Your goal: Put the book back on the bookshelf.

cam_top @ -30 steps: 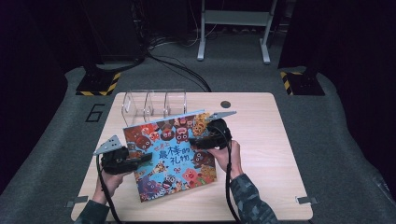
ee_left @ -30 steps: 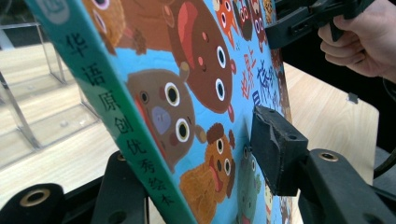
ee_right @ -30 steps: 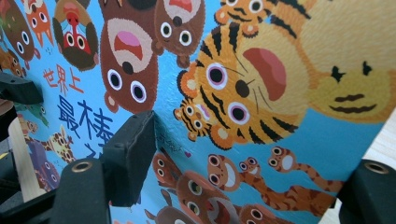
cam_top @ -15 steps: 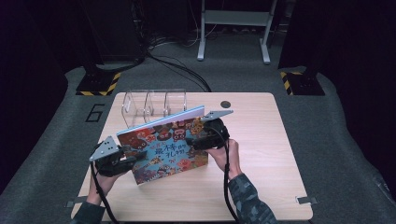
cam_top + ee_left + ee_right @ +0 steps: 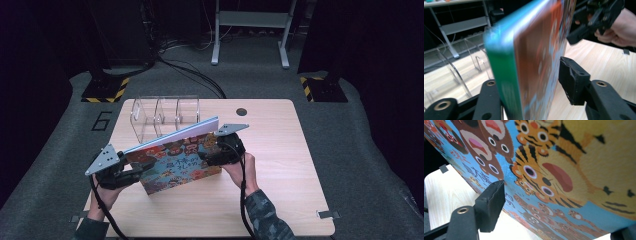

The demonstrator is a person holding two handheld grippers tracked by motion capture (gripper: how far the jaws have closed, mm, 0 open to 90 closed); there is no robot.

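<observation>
A picture book [image 5: 175, 160] with cartoon animals on its cover stands tilted on its near long edge on the wooden table [image 5: 285, 160]. Its top edge leans away toward the clear rack. My left gripper [image 5: 136, 172] is shut on the book's left end. In the left gripper view the book [image 5: 534, 62] sits between the jaws of the left gripper [image 5: 531, 82], blurred. My right gripper [image 5: 209, 157] is at the cover's right end, jaws spread wide. In the right gripper view the cover [image 5: 564, 170] leans over the right gripper [image 5: 557, 220], one pad [image 5: 491, 202] close to it.
A clear acrylic rack [image 5: 160, 112] with several slots stands just behind the book, and its dividers [image 5: 461, 72] are in the left gripper view. A round cable hole [image 5: 242, 111] is at the table's back. Dark floor, stands and cables lie beyond.
The book has gone from lying nearly flat to standing steeply on its near edge. Both grippers rose with it, and the left one moved in toward the table's middle.
</observation>
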